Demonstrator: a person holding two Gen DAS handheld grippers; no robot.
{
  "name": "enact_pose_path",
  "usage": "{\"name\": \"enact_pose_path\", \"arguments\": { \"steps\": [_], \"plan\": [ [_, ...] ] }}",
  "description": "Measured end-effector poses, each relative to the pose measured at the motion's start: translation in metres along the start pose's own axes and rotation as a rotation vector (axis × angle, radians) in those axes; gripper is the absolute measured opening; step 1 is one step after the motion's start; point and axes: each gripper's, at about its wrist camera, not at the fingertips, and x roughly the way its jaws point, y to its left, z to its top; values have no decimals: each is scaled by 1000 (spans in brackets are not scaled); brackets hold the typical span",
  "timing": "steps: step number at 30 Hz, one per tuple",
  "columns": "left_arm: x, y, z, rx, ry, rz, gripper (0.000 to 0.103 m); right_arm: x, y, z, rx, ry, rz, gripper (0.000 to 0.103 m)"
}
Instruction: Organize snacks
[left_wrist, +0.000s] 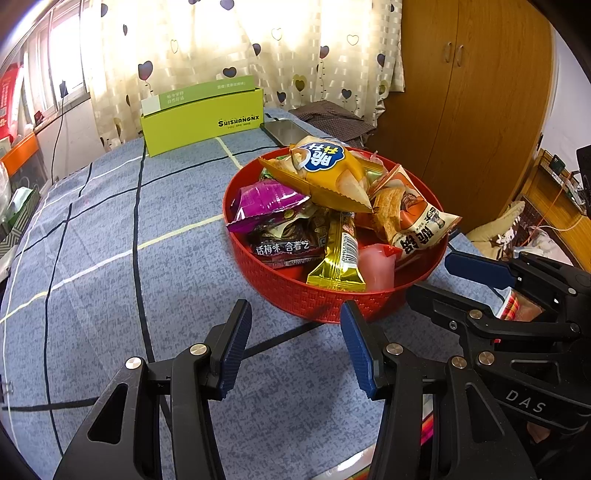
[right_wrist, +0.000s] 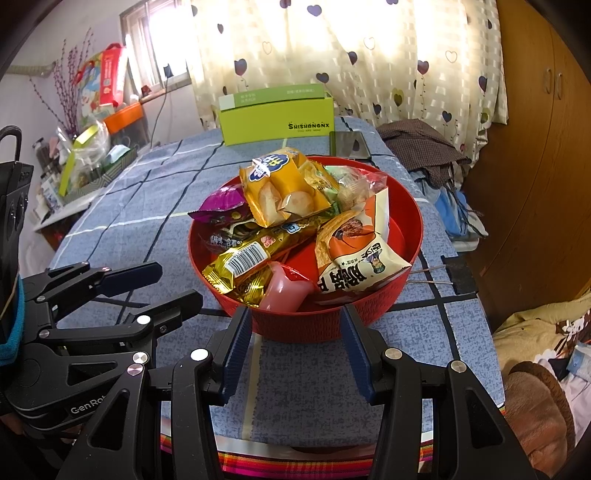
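Just ahead of both empty, half-open claws, left claw (left_wrist: 295, 343) and right claw (right_wrist: 295, 347), the red basket (right_wrist: 413, 221) holds light, crinkly, slippery snack packets (right_wrist: 280, 184); pinch a sealed edge.

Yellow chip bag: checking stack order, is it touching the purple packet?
Touching: the left wrist view shows the yellow chip bag lying over the purple packet.

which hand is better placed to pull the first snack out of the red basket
Probably right: the right tongs sit open straight before the red basket, nearest the pink jelly cup. The left tongs, also open, face bare cloth beside it.
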Motion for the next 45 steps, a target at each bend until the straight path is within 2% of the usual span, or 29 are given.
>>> {"name": "enact_pose_path", "arguments": {
  "steps": [10,45],
  "plan": [
    [1,-1,-3,-3,4,-5,50,0,7,-5,-13,-4,-22,48],
    [1,-3,-4,-7,5,-25,50,-2,5,-7,-4,-2,-18,48]
  ]
}}
